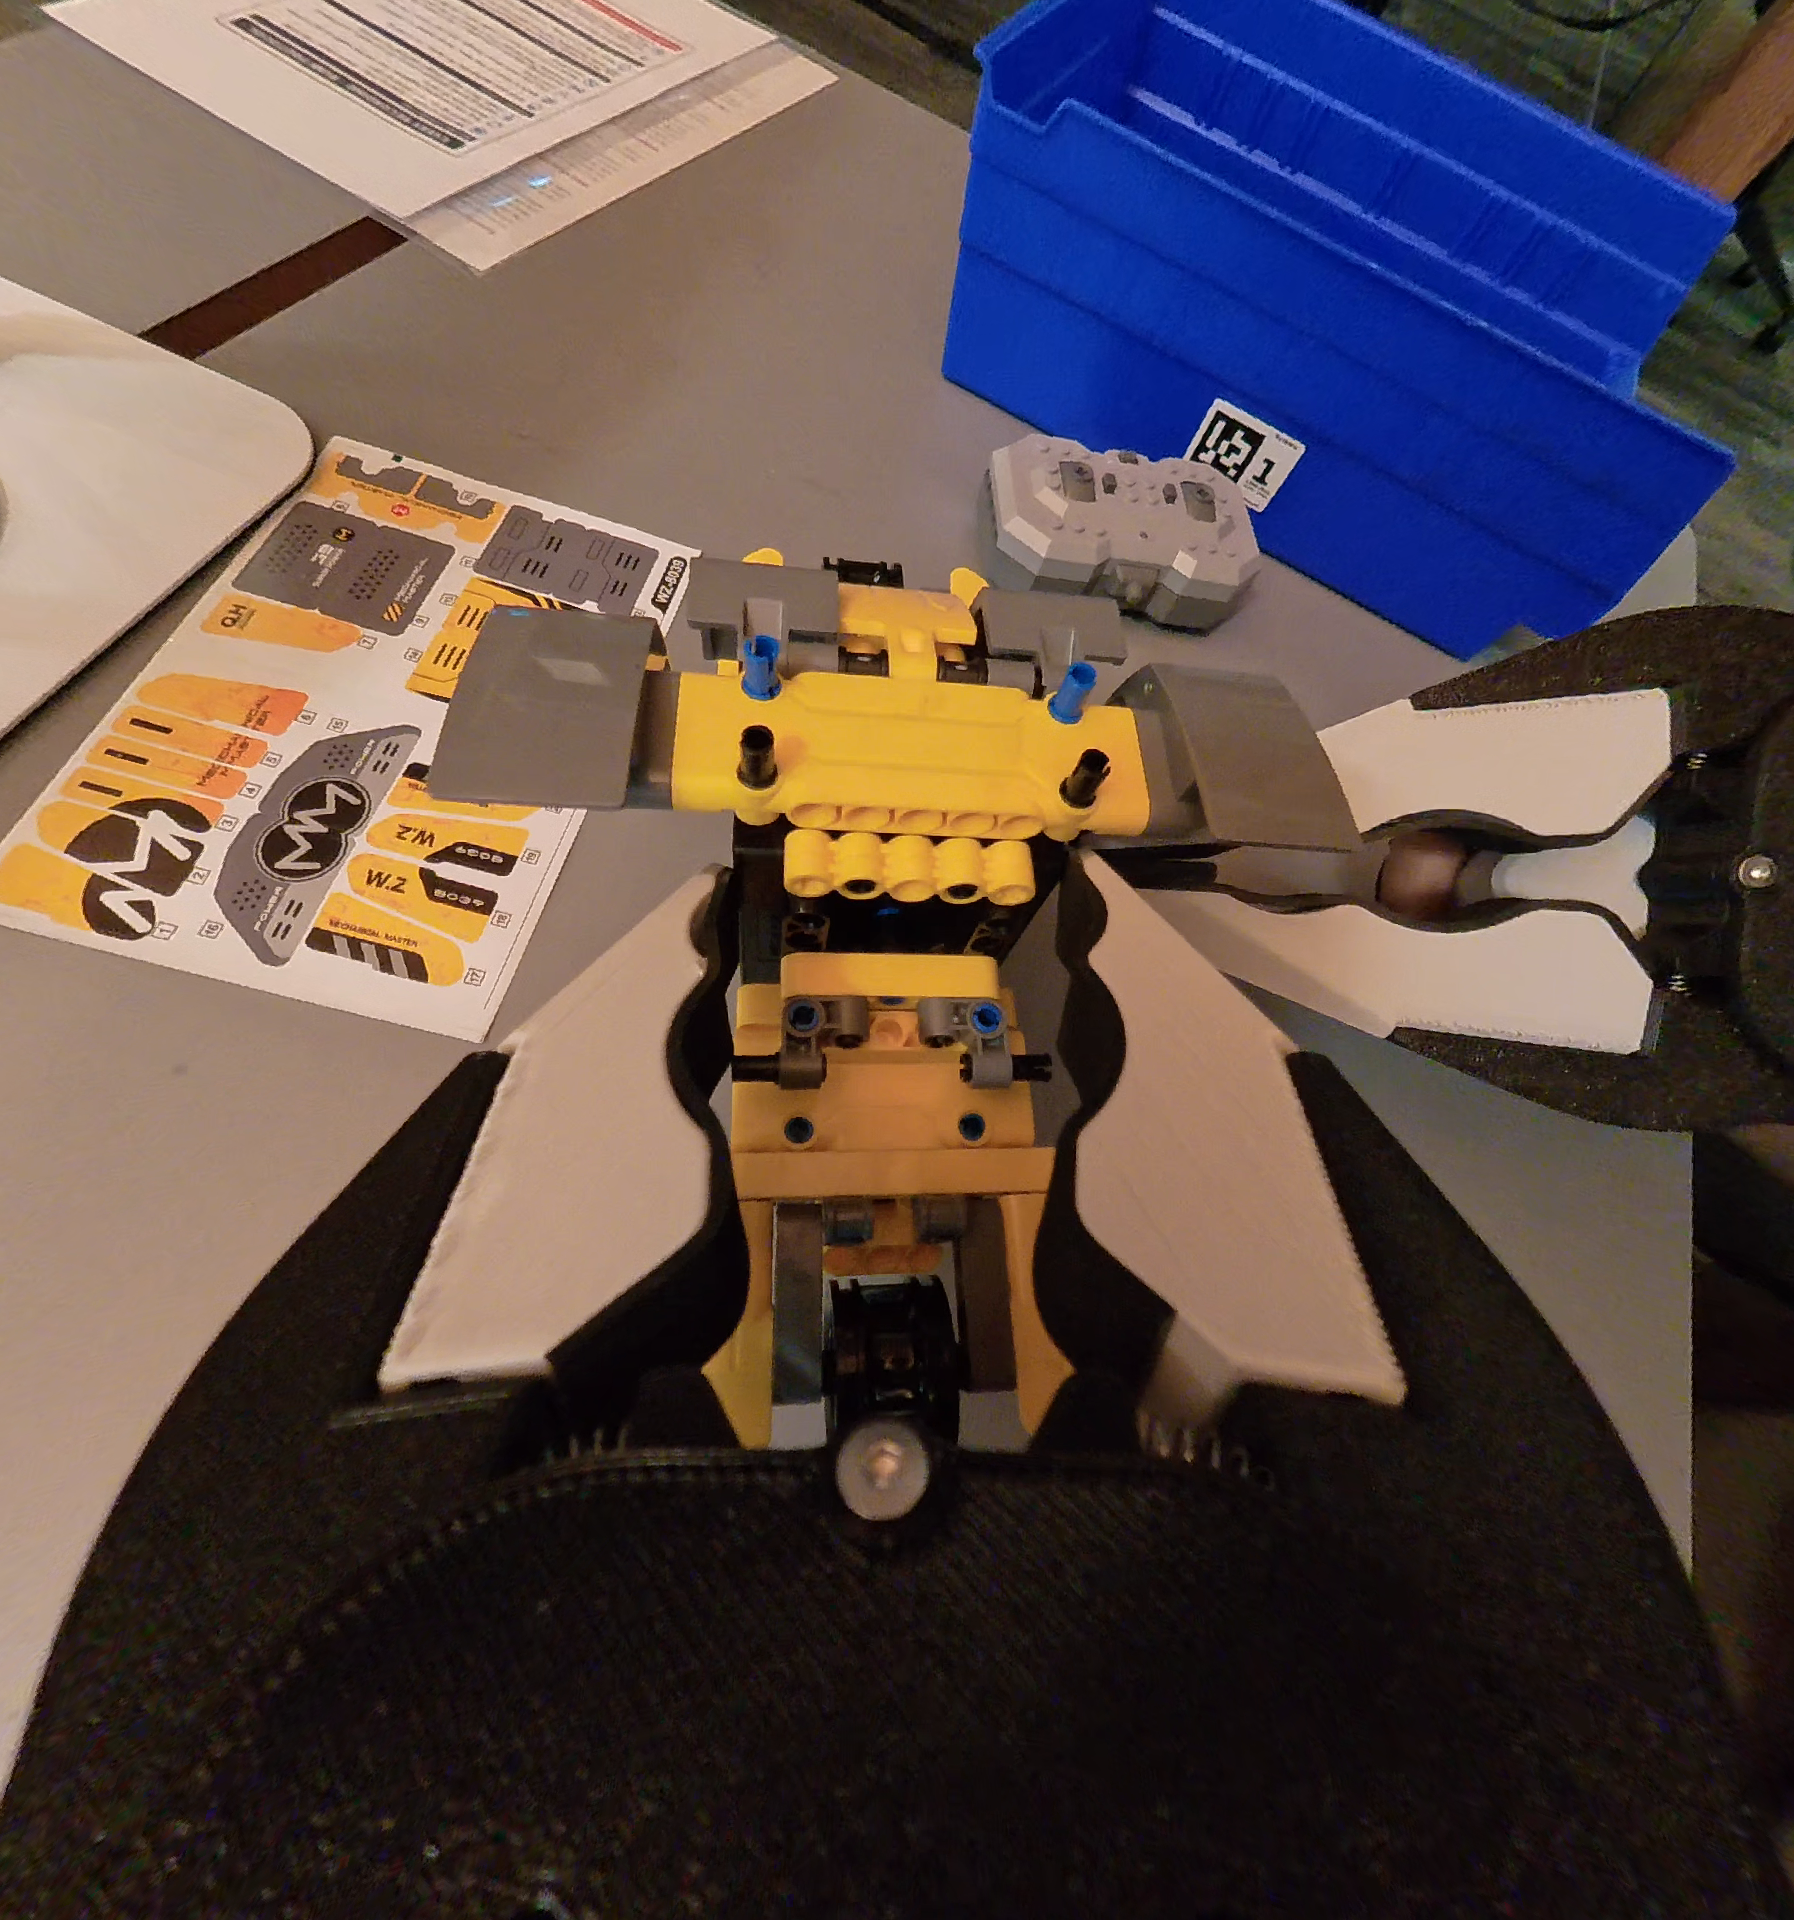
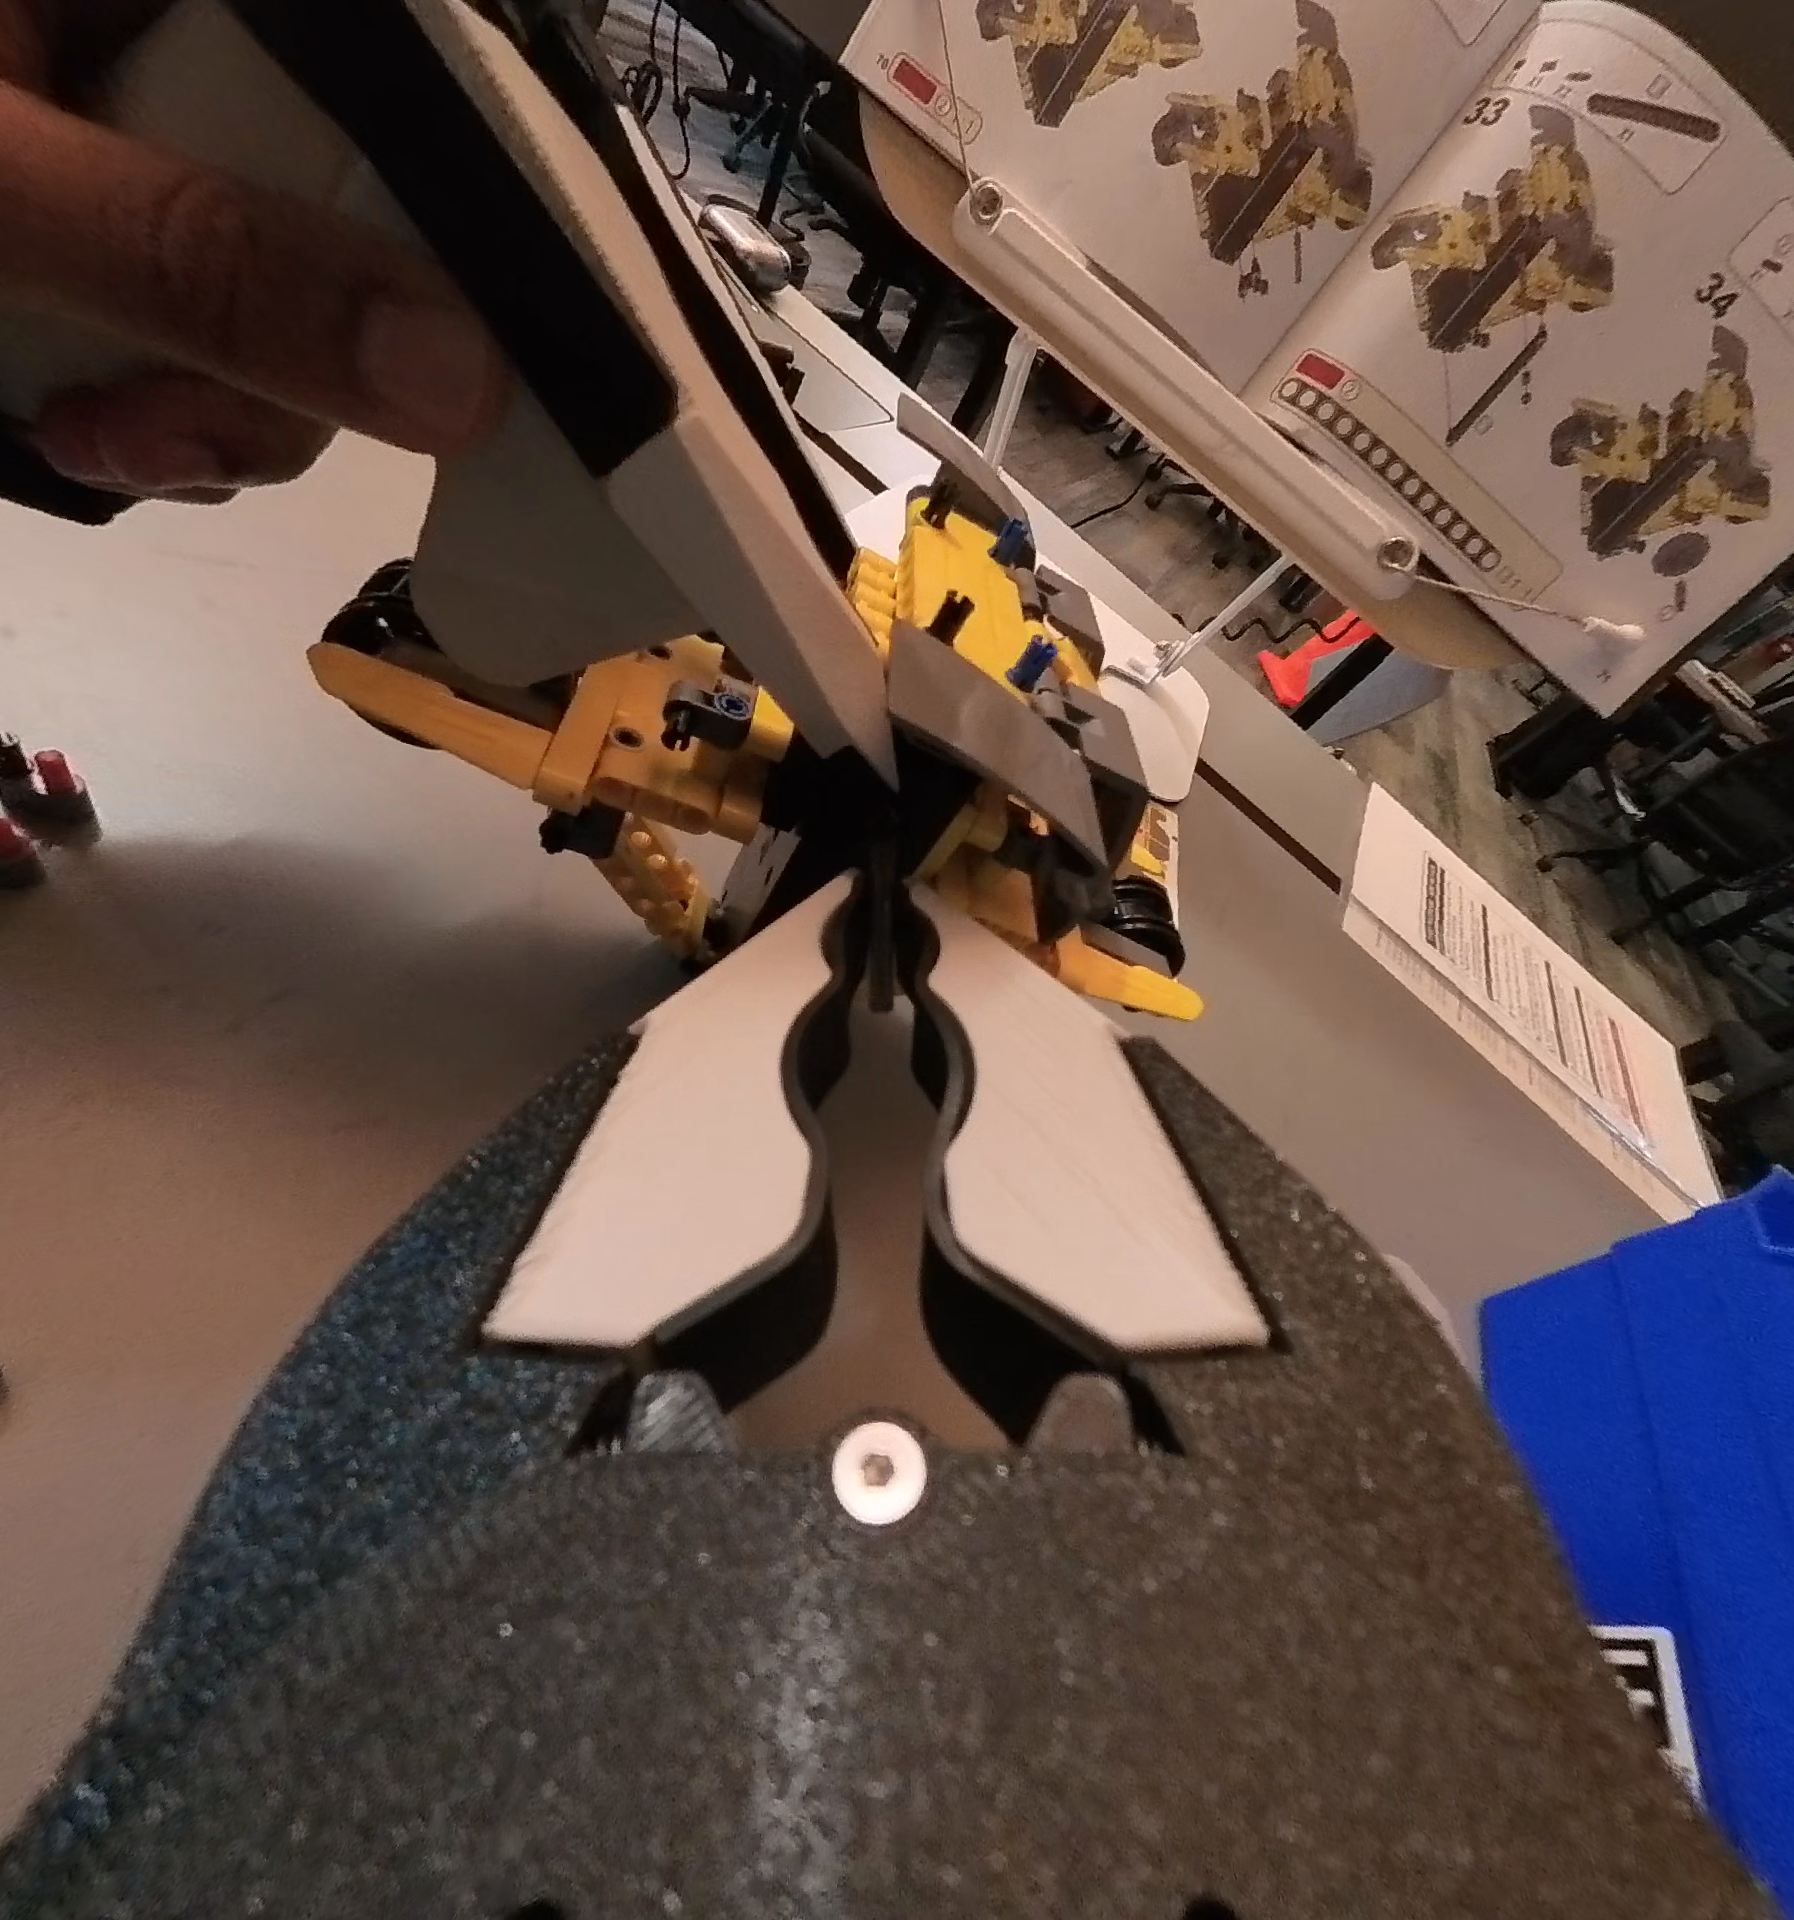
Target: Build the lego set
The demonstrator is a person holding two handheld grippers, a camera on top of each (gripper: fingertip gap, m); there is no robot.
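Observation:
A yellow, grey and black brick-built model is held above the grey table. My left gripper is shut on the model's black and yellow body, one finger on each side. In the right wrist view the left gripper comes in from the upper left, held by a hand, with the model tilted in it. My right gripper is shut on a thin black rod that sticks out of the model's underside. In the left wrist view the right gripper reaches in from the right, under the model's grey side panel.
A blue bin stands at the back right, with a grey brick-built controller in front of it. A sticker sheet and printed papers lie at left. An open instruction booklet sits on a stand. Small red and grey pieces lie at far left. The grey brick-built controller is about equally far from each gripper, around 20 centimetres.

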